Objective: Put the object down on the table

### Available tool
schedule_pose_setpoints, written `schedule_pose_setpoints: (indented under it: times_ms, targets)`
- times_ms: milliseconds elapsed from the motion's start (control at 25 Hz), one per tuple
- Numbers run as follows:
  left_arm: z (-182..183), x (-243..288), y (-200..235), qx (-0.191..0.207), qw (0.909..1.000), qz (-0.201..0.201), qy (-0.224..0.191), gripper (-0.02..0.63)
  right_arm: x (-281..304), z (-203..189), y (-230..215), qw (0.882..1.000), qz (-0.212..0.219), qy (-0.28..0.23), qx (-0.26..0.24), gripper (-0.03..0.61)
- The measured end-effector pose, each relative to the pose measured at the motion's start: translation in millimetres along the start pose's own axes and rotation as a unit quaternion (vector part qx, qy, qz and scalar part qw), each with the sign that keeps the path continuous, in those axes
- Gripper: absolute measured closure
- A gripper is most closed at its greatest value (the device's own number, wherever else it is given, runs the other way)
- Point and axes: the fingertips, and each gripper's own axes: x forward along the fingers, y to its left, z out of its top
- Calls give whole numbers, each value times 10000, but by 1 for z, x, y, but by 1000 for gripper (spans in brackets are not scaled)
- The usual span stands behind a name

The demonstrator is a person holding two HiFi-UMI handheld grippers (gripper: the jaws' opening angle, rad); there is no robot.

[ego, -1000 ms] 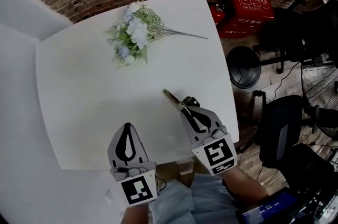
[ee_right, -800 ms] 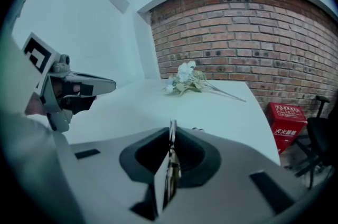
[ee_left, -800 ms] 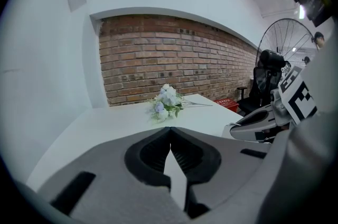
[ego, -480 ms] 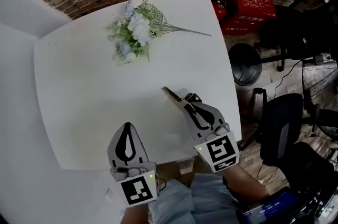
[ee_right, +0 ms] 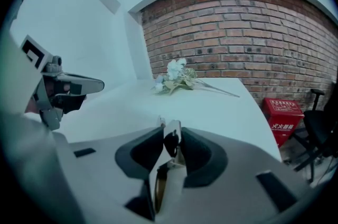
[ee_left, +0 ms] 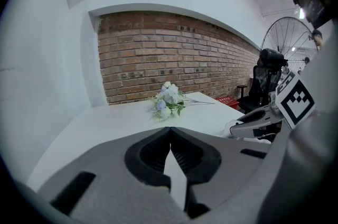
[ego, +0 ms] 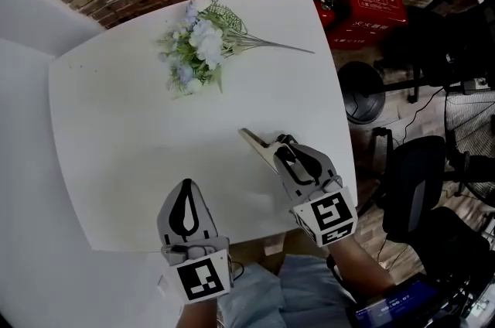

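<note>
- Right gripper (ego: 285,148): its matte grey jaws have just been opening, loose around the pointed, shiny metal tool (ego: 254,141), which lies on the smooth white table (ego: 116,133).
- Left gripper (ego: 186,189): ribbed jaws pressed together, nothing between them.

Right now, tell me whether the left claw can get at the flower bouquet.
Probably yes. Only bare table lies between the left claw and the flower bouquet at the far side, though its jaws are shut and must open first.

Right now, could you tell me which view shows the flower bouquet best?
The head view: the flower bouquet lies whole, stems included, on the table. Both gripper views show it small and far, side-on.
</note>
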Motion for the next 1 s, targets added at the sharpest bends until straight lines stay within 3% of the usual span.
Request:
schedule_pose_setpoints:
  times_ms: [560,800,1000]
  targets:
    - [9,-1,-5,70,10000,-35,-53,604,-3,0,-17,9997,-182,-47,141,413]
    - [37,-16,-10,274,9983,133,-490,604,-31,41,-20,9973,-277,-679,-34,422]
    - [91,-47,-14,451,9925,369,-1071,604,-70,90,-8,9926,-197,-1178,-229,455]
